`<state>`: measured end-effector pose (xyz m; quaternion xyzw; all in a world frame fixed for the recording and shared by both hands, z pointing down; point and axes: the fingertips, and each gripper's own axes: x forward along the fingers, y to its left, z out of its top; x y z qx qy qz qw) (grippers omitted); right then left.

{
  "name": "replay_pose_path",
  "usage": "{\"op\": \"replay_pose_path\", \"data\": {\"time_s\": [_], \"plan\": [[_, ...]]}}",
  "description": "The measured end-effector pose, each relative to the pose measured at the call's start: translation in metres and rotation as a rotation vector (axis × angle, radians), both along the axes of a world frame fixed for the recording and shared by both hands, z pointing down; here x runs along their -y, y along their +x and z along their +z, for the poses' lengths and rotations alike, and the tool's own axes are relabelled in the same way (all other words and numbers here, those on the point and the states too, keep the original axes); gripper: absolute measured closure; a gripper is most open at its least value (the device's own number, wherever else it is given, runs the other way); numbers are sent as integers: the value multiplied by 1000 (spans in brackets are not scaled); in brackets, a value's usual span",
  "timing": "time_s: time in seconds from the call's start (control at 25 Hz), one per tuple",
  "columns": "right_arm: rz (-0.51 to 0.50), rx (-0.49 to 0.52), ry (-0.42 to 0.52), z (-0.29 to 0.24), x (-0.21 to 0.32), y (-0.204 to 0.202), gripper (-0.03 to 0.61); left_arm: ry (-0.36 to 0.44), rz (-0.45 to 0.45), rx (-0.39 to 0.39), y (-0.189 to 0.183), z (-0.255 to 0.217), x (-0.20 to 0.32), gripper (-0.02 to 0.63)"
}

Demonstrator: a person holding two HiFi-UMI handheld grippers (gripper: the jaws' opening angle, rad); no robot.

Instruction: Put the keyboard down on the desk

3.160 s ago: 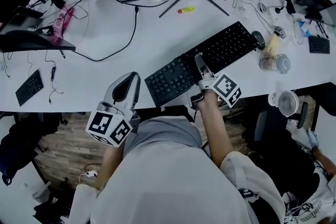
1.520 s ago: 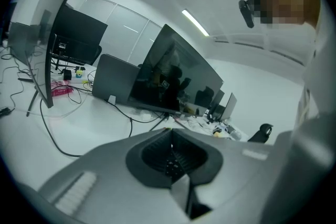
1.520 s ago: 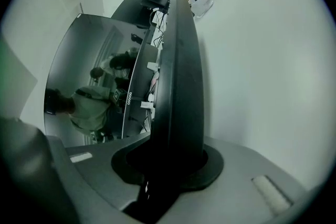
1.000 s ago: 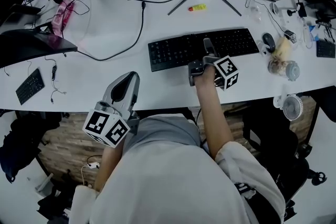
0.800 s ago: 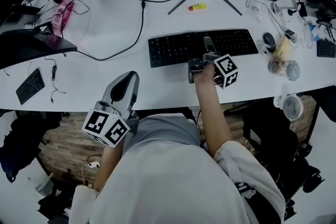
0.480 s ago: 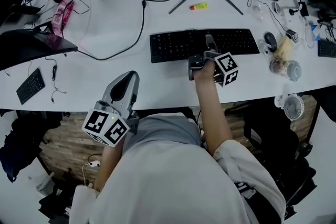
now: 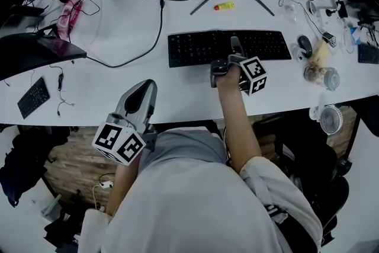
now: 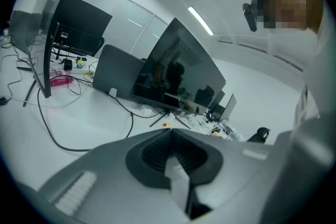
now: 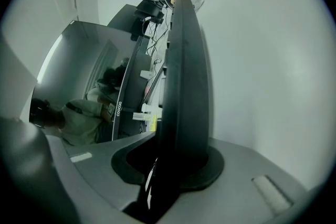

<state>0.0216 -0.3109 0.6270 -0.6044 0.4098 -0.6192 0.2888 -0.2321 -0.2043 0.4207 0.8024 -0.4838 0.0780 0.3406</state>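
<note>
The black keyboard [image 7: 201,48] stretches left to right over the white desk [image 7: 118,89], in front of the monitor stand. My right gripper [image 7: 234,49] is shut on the middle of its near edge. The right gripper view shows the keyboard [image 9: 182,71] edge-on, clamped in the right gripper [image 9: 170,162]. Whether the keyboard rests on the desk I cannot tell. My left gripper [image 7: 141,96] hovers at the desk's front edge, left of the keyboard. In the left gripper view the left gripper [image 8: 176,168] is shut with nothing in it.
A black cable [image 7: 155,21] curves across the desk left of the keyboard. A yellow marker [image 7: 224,7] lies behind it. A mouse [image 7: 304,44], a jar [image 7: 323,76] and a small fan [image 7: 330,120] stand to the right. A small black keypad [image 7: 32,98] lies far left.
The keyboard was slanted at the desk's front edge. The right gripper has since carried it farther in and turned it parallel to the monitor. The left gripper has stayed put.
</note>
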Motion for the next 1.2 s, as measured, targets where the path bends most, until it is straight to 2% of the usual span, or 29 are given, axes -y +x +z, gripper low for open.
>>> {"op": "replay_pose_path", "data": {"time_s": [0.24, 0.44, 0.72, 0.96, 1.2], "plan": [[-18, -15, -9, -3, 1, -2, 458, 2, 3, -10, -1, 0, -1, 614], [-28, -7, -36, -2, -1, -3, 359, 1, -6, -20, -1, 0, -2, 614], [-28, 12, -46, -6, 1, -4, 294, 1, -7, -28, 1, -1, -2, 614], [-18, 29, -68, -15, 5, -4, 164, 0, -5, -38, 4, -3, -2, 614], [0, 33, -81, -18, 1, 0, 144, 7, -3, -44, 10, -5, -4, 614]]}}
